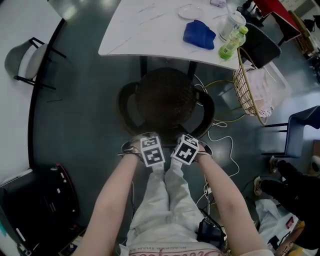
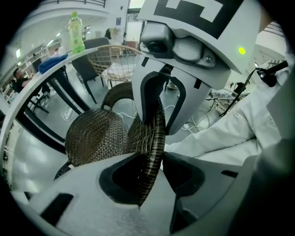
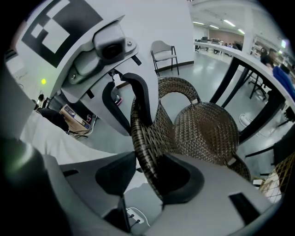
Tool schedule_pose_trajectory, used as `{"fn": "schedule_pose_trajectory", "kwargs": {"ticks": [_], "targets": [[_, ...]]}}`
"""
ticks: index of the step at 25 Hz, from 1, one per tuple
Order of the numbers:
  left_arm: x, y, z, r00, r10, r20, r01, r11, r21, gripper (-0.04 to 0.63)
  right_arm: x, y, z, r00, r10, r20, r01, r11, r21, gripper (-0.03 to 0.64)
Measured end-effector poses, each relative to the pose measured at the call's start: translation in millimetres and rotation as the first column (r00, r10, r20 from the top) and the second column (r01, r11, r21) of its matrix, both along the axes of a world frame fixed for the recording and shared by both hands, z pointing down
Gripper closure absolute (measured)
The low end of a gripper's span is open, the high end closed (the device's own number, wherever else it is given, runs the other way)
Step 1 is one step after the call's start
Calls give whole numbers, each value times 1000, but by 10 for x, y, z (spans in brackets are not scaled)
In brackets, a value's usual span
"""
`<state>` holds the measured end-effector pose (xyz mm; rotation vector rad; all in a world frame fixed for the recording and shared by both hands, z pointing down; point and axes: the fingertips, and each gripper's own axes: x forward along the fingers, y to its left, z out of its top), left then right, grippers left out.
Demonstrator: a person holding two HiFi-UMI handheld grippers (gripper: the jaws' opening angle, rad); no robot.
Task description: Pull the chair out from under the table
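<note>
Chair [image 1: 167, 100] in dark woven wicker, round seat, curved arms, on grey floor at near edge of white table [image 1: 145, 25]. Most of seat clear of tabletop; front of seat close to tabletop edge & black table legs. Back rim on person's side.

Gripped at top of back rim by both tools: left gripper [image 1: 142, 139] & right gripper [image 1: 192, 136] side by side, marker cubes almost touching. Bare forearms reaching in from bottom of head view, over light trousers.

In left gripper view: own jaws closed on woven rim, rim pinched betw. dark pads [image 2: 120, 177], round seat beyond. Right gripper [image 2: 154, 106] next along same rim, likewise clamped on it. In right gripper view: same grip from other side, jaws of right gripper [image 3: 147, 170] tight on rim, left gripper [image 3: 133, 103] just beyond on it.

On tabletop, right part: blue cloth [image 1: 198, 34], green bottle [image 1: 232, 42] near table edge, clear cup [image 1: 231, 25] just behind bottle, white plate [image 1: 191, 12] behind cloth. R of Chair: gold wire basket [image 1: 247, 85] w/ pale cloth inside, by table corner. White cables [image 1: 220, 145] loose on floor near Chair's right side. Far L: grey folding seat [image 1: 25, 60]. Bottom L: black case [image 1: 40, 200].
</note>
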<state>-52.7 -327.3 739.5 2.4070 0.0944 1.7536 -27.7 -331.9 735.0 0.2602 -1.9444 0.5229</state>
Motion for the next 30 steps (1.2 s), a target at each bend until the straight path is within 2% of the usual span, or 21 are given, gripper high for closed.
{"fn": "schedule_pose_trajectory", "kwargs": {"ticks": [17, 30], "targets": [[-80, 921, -45, 1000, -17, 3, 17, 999, -35, 459, -75, 917, -56, 999, 3, 43, -3, 1000, -18, 457], [-30, 1970, -79, 998, -63, 12, 64, 996, -57, 457, -13, 1968, -88, 998, -29, 47, 30, 999, -18, 463]]}}
